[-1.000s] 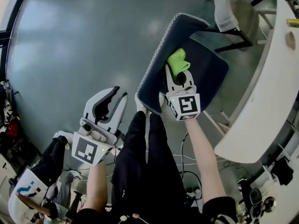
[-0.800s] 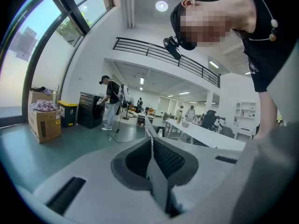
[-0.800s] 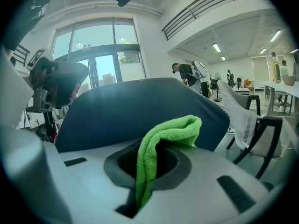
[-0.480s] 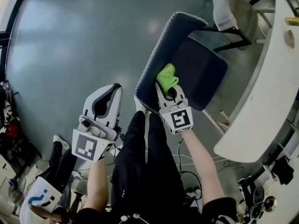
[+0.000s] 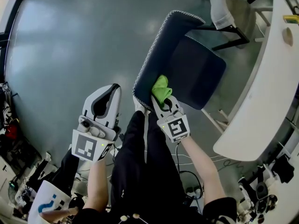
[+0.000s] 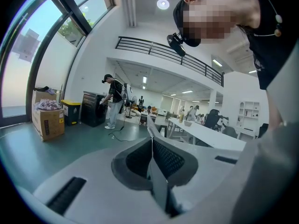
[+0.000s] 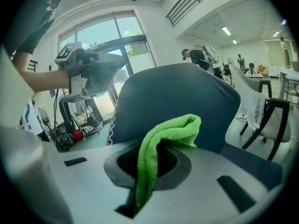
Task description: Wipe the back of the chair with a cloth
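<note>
The green cloth (image 5: 161, 87) looks soft, light and floppy, so it should drape and slip unless pinched deep in its fold. That is where the right gripper (image 5: 162, 98) has it, jaws clamped on the bunched fabric. The cloth sits at the near end of the dark blue chair back (image 5: 159, 43), seemingly touching it. Well to the left, the left gripper (image 5: 108, 93) has its jaws together, empty.

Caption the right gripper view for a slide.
Right hand-held gripper, shut on a green cloth, holds it up to the dark blue chair back for wiping.
</note>
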### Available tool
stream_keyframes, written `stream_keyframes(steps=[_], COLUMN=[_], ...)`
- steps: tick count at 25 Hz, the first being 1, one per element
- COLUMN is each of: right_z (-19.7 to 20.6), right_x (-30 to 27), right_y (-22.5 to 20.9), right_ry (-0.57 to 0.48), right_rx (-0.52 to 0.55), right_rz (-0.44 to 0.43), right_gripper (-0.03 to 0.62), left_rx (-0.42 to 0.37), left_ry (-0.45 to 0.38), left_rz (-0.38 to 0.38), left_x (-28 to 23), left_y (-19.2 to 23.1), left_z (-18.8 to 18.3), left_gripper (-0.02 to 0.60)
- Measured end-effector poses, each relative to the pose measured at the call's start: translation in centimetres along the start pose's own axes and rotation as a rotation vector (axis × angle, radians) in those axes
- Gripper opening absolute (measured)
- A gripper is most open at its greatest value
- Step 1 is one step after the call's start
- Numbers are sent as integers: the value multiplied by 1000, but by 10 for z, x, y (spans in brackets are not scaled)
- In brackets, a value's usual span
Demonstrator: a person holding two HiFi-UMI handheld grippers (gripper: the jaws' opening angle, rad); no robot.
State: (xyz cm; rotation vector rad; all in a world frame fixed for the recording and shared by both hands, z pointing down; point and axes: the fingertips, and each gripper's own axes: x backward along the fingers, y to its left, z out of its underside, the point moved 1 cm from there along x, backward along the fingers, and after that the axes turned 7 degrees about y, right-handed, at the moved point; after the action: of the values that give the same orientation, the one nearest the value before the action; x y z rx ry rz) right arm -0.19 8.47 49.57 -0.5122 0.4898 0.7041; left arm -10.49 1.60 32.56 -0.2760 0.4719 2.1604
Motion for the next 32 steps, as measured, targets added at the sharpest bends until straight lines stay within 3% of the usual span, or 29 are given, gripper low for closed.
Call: stream_keyframes(steps=[18,24,32], right_z=[44,74,75], right_x=[33,49,52], right_y=[20,25,26], right_ry=[123,212,211], right_rx=[-22,-25,-27], right_rz=[-79,-107,-103], right_gripper=[18,18,18], left_rx=[5,6,4], left_ry=[-7,-3,3], left_rz=[17,21,20], left_x=[4,-2,-3], left_y=[-4,-7,-9], left_z=[-1,1,1], left_gripper=[11,11,11])
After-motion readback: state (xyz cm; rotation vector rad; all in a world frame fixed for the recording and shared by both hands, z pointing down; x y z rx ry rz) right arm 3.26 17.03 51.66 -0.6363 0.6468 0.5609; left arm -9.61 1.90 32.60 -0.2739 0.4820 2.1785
